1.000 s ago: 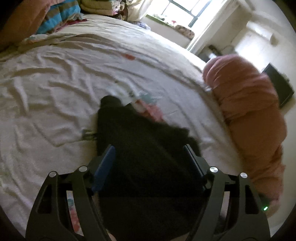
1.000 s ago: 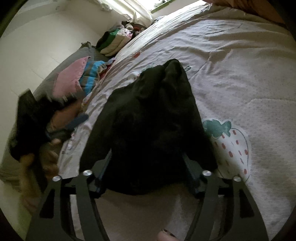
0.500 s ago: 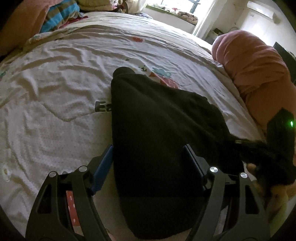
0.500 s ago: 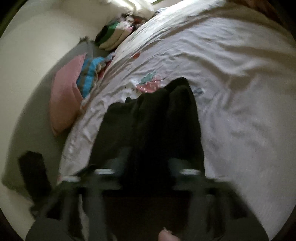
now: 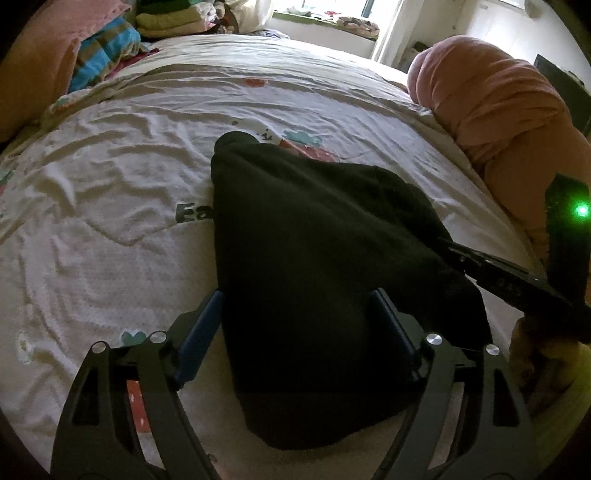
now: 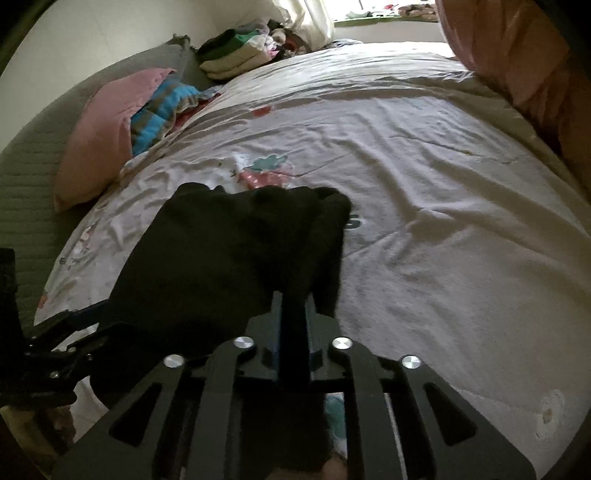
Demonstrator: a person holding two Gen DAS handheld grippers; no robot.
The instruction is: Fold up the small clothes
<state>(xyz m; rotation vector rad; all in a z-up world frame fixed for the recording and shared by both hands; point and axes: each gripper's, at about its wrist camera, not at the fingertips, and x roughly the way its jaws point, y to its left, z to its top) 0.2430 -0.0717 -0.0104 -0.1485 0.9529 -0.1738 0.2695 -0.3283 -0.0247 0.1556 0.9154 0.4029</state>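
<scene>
A small black garment [image 5: 314,251] lies on the white printed bedsheet [image 5: 110,221]. My left gripper [image 5: 299,314] is open, its blue-padded fingers [image 5: 201,332] standing either side of the garment's near part. My right gripper [image 6: 293,306] is shut on the garment's [image 6: 221,251] edge; in the left wrist view it reaches in from the right [image 5: 498,273]. In the right wrist view my left gripper [image 6: 62,328] shows at the lower left by the garment's other side.
A rolled pink duvet [image 5: 498,110] lies along the bed's right side. A pink pillow [image 6: 107,133], a blue striped blanket [image 6: 159,110] and stacked folded clothes [image 6: 236,55] sit at the bed's far left. A window [image 5: 332,11] is behind.
My right gripper has closed onto the garment's edge; it was open around it a second ago. The left gripper has stayed open over the garment, which now lies flatter and nearer.
</scene>
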